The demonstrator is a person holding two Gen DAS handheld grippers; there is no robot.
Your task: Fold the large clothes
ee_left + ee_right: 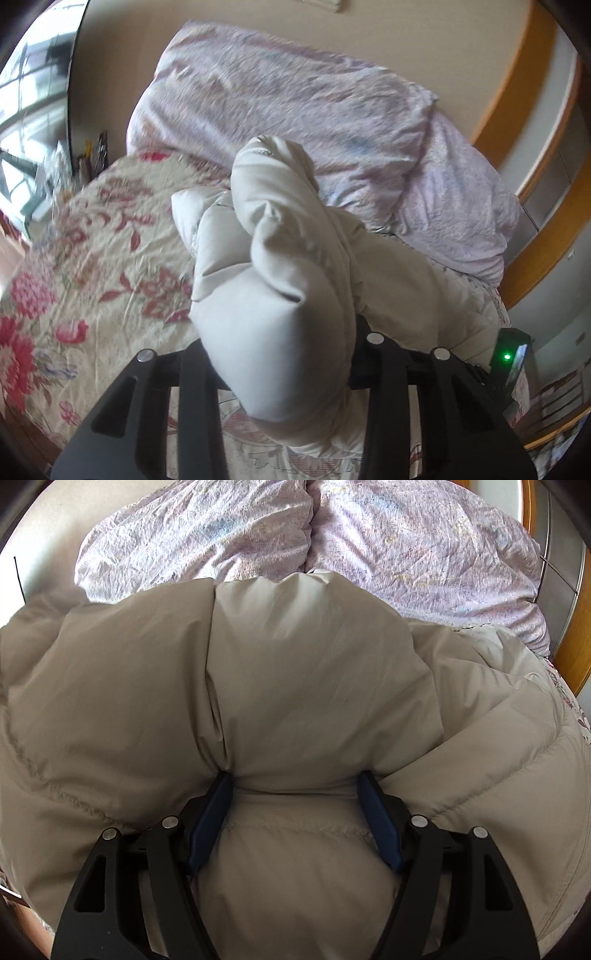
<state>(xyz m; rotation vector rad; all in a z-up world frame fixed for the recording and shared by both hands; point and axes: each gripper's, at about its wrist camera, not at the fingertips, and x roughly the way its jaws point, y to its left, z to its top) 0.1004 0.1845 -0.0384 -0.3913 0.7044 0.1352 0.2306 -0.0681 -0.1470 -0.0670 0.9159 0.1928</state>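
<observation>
Right up against the left wrist lens, one fat roll of the cream puffer jacket (280, 280) is bulging out between the black fingers of the left gripper (284, 354). Both fingers are pinching in on that padded fold, jaws only partly apart, and the roll is standing up off the bed. Its pads are buried in fabric, so I'm not seeing them.

Over on the right wrist view, same single jacket (295, 664) is filling most of the frame. The right gripper (295, 786) is sitting with its jaws fairly wide, and its two blue pads (210, 823) are pressing into a thick quilted bulge from either side, so it's gripping a big chunk of padding.

Under the jacket, one floral bedsheet (92, 258) with red and pink flowers is spreading out on the left. Behind it, two lilac pillows (207, 528) are lying side by side against the wall, touching each other. One wooden door frame (543, 177) is curving along the right edge.
</observation>
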